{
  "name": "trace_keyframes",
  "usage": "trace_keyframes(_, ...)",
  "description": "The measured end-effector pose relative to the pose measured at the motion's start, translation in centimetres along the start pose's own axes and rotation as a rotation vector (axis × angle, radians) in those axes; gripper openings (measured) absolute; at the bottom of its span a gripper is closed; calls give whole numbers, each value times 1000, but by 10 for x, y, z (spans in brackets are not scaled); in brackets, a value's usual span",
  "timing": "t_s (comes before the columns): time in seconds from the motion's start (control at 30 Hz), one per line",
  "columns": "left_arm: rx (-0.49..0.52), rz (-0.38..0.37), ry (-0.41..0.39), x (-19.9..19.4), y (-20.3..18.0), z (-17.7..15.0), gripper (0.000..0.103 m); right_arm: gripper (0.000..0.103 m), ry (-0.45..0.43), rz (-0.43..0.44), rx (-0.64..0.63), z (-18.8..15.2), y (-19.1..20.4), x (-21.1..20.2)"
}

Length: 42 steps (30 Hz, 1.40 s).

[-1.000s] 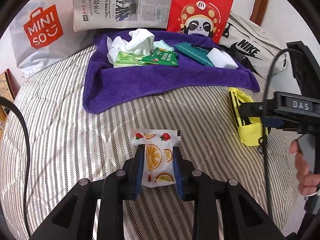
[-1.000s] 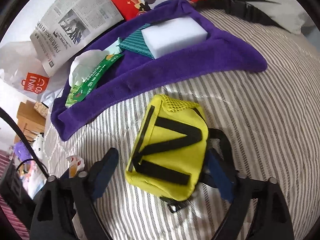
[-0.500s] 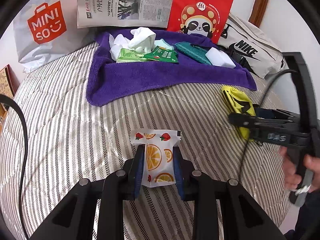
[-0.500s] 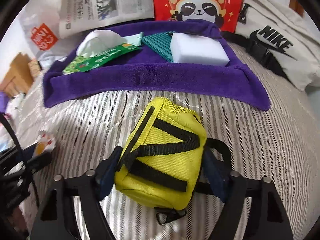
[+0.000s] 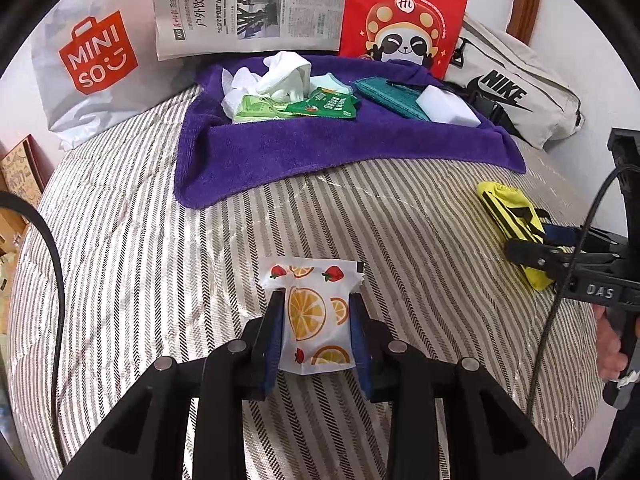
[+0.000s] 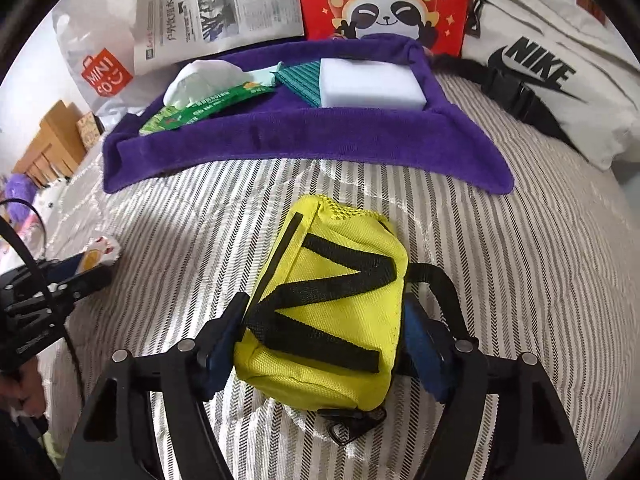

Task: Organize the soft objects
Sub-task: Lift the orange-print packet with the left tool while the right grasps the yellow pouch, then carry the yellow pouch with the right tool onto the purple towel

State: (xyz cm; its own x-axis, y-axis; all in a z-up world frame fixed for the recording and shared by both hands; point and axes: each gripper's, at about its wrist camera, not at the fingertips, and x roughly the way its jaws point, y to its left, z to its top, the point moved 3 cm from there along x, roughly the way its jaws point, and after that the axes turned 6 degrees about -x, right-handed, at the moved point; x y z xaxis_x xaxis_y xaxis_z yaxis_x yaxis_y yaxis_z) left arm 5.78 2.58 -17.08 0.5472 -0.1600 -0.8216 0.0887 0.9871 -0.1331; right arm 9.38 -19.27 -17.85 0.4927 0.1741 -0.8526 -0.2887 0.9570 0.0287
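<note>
My left gripper [image 5: 316, 316] is shut on a white tissue pack [image 5: 314, 312] printed with orange slices and strawberries, held just above the striped bedcover [image 5: 120, 264]. My right gripper [image 6: 324, 332] is shut on a yellow pouch [image 6: 332, 312] with black straps; both also show at the right of the left wrist view, the pouch [image 5: 512, 216] in the gripper [image 5: 548, 252]. A purple towel [image 6: 320, 140] lies at the back, holding a white sponge [image 6: 372, 84], a teal cloth [image 6: 304, 80], green packets [image 6: 200, 108] and crumpled white tissue [image 6: 200, 76].
Against the back wall stand a Miniso bag [image 5: 92, 64], a newspaper [image 5: 248, 4], a red panda bag [image 5: 404, 16] and a grey Nike bag [image 5: 516, 96]. Cardboard boxes [image 6: 52, 140] lie off the bed's left. A black cable [image 5: 56, 264] hangs at the left.
My right gripper has closed in on the yellow pouch and swung to face the towel squarely. My left gripper keeps the tissue pack and has drawn slightly nearer the towel.
</note>
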Motion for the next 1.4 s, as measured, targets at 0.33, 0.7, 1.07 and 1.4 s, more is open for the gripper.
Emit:
trace_keyframes(0.33,-5,-10,26,-3,1,-2,29,51,-29,92,12,-1,-7,-15)
trace_keyframes(0.7,-3,-8,32,-4,0,-3,29,57,-9,97,-17,-8,-2,-14)
trace_keyframes(1.07,-62,-73,28,-8,11,-4,25,46,-28,144,4,-8,-6,-21)
trace_keyframes(1.4,-78,-59,21,-15,17,-3,25,45,-78,188,-5,-2,-5,-47)
